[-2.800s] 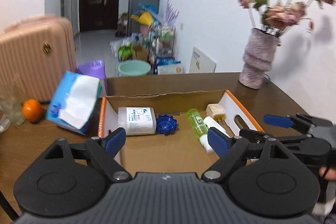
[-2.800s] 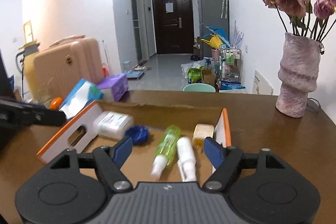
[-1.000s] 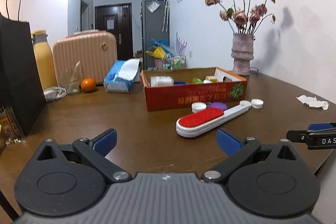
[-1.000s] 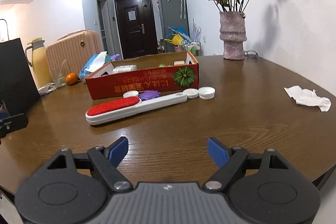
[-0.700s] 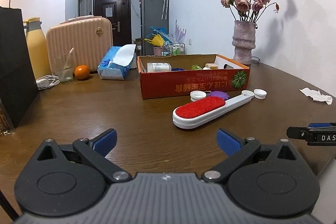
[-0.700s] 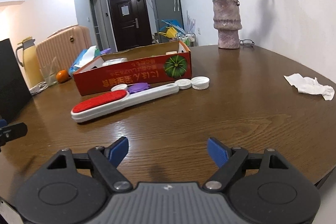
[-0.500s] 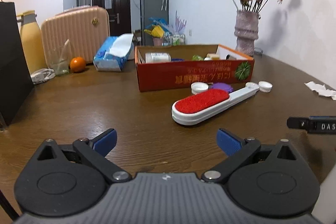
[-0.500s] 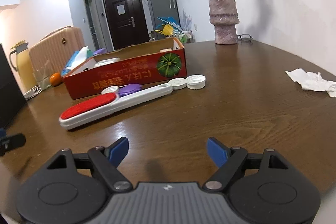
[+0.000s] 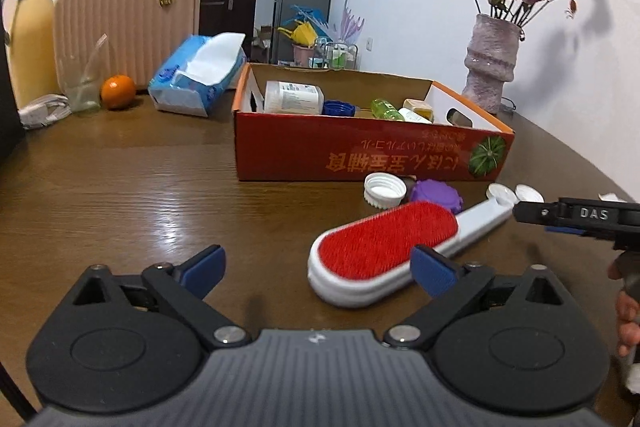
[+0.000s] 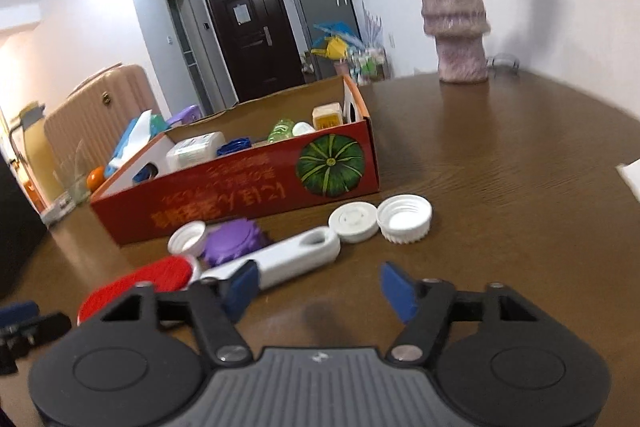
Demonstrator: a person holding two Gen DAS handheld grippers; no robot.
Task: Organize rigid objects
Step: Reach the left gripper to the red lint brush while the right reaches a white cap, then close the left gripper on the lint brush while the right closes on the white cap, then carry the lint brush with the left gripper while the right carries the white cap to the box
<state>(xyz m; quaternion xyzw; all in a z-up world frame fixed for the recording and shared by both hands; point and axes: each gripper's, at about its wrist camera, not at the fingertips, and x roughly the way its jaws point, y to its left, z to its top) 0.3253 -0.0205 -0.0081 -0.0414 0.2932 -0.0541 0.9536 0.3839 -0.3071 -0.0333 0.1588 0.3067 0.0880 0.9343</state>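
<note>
A white lint brush with a red pad (image 9: 384,247) lies on the brown table in front of an orange cardboard box (image 9: 360,155); it also shows in the right wrist view (image 10: 280,259). The box (image 10: 240,195) holds a white jar (image 9: 294,97), a blue lid, a green bottle and small items. A purple lid (image 9: 438,191) and white caps (image 9: 383,190) lie beside the brush; two more white caps (image 10: 404,217) sit by its handle end. My left gripper (image 9: 318,269) is open, just short of the brush's red end. My right gripper (image 10: 320,287) is open near the handle.
A tissue pack (image 9: 198,75), an orange (image 9: 117,91), a pink suitcase (image 9: 128,27) and a yellow flask (image 9: 28,35) stand at the back left. A vase of flowers (image 9: 494,63) stands at the back right. Crumpled paper (image 10: 632,175) lies at the right.
Both grippers left the box, dropped low over the table and moved in toward the lint brush. Both stay open and empty.
</note>
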